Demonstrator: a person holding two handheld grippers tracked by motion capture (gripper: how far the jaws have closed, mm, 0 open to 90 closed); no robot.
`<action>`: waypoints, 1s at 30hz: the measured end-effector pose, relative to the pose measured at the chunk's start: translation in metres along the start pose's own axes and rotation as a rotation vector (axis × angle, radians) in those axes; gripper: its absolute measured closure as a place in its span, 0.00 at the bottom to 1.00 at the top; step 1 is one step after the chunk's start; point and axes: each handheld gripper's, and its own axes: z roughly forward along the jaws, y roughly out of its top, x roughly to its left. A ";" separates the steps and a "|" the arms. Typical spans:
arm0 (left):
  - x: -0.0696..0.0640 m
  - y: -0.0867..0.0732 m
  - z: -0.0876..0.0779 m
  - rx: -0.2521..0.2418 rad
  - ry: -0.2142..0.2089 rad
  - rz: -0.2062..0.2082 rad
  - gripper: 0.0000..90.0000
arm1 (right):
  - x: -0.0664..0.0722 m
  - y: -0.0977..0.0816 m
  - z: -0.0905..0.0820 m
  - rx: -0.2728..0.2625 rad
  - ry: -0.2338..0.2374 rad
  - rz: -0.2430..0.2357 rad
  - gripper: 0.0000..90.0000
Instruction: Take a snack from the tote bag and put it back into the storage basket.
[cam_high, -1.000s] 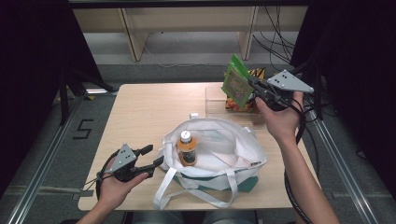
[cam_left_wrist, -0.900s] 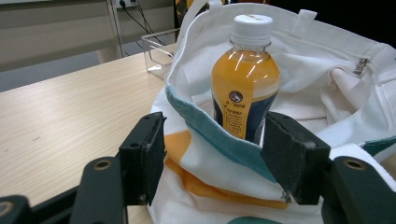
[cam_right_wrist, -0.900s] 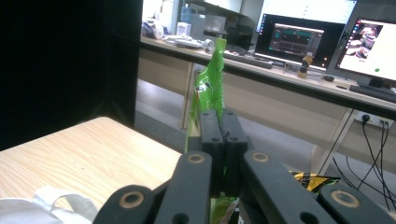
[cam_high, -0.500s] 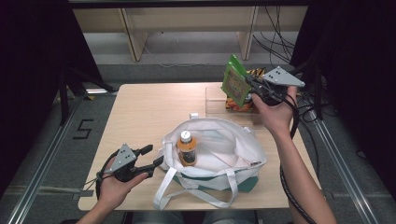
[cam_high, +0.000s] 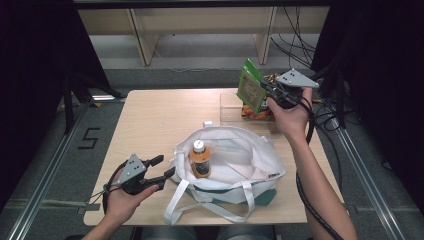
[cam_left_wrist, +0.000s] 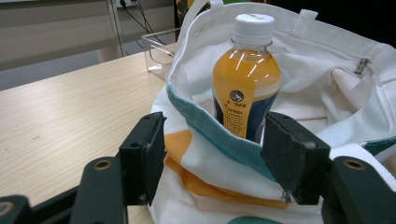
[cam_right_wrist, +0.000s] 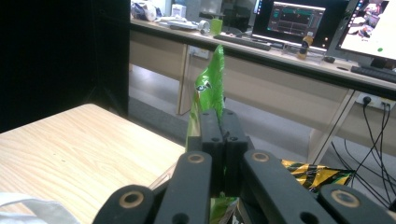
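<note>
Change: right gripper has carried the green packet slightly left, clamped, above the clear tray.
Left gripper: jaws apart at bag.
Count: one bottle, one bag.

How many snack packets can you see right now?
2. The green packet is held up in the right gripper; an orange packet lies in the clear tray beneath it. Others may be hidden behind these.
</note>
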 end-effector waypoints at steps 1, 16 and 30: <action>0.000 0.000 0.000 0.001 0.000 -0.001 0.43 | -0.001 -0.001 0.001 -0.002 -0.005 0.001 1.00; 0.001 -0.001 0.001 -0.008 -0.006 -0.007 0.43 | -0.002 -0.010 0.023 0.024 0.000 0.003 1.00; 0.001 0.000 0.000 0.002 0.000 0.002 0.43 | -0.001 -0.018 0.038 0.036 -0.009 -0.010 1.00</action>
